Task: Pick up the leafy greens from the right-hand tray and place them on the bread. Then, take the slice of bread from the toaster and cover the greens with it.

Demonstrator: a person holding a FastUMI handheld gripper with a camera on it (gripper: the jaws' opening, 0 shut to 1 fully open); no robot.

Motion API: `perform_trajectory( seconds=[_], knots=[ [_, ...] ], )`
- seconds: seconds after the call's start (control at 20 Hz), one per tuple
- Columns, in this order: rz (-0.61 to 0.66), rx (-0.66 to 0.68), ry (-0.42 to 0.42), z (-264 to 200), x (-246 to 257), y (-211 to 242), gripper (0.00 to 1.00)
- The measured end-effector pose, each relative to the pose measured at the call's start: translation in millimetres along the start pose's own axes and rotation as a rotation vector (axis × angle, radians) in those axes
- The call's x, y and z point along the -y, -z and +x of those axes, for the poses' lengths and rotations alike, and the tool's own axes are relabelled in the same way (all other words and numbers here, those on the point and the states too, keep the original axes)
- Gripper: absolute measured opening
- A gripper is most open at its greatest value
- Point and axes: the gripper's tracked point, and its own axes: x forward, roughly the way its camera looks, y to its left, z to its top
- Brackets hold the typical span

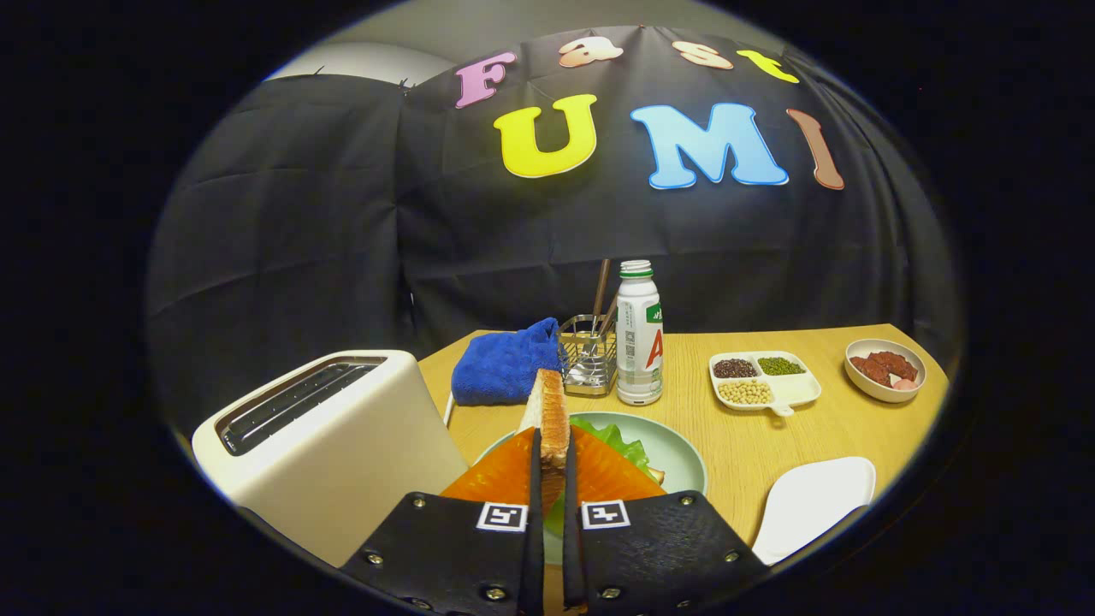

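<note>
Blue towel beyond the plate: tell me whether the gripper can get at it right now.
Probably not: the gripper is shut on the bread slice above the green plate. The blue towel itself lies uncovered.

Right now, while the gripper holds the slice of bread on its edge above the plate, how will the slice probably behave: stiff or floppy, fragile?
The slice of bread stands upright past the gripper without drooping, so it is probably fairly stiff. Its toasted edge suggests a crumbly crust that hard pressure could crack. It looks light, so it may land askew on the leafy greens.
</note>
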Motion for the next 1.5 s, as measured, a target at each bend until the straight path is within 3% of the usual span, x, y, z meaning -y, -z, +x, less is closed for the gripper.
perform_trajectory(
  seconds=[0.2, 0.4, 0.6, 1.0, 1.25, 1.5],
  knots=[
    [-0.052, -0.014, 0.028, 1, 13, 7, 0.2],
    [-0.053, -0.015, 0.045, 1, 24, 7, 0.21],
    [-0.104, -0.031, 0.074, 2, 39, 14, 0.35],
    [-0.117, 0.031, 0.092, -17, 61, -6, 0.37],
    [-0.127, 0.157, 0.112, -61, 83, -40, 0.37],
    [-0.114, 0.198, 0.182, -101, 124, -51, 0.37]
  ],
)
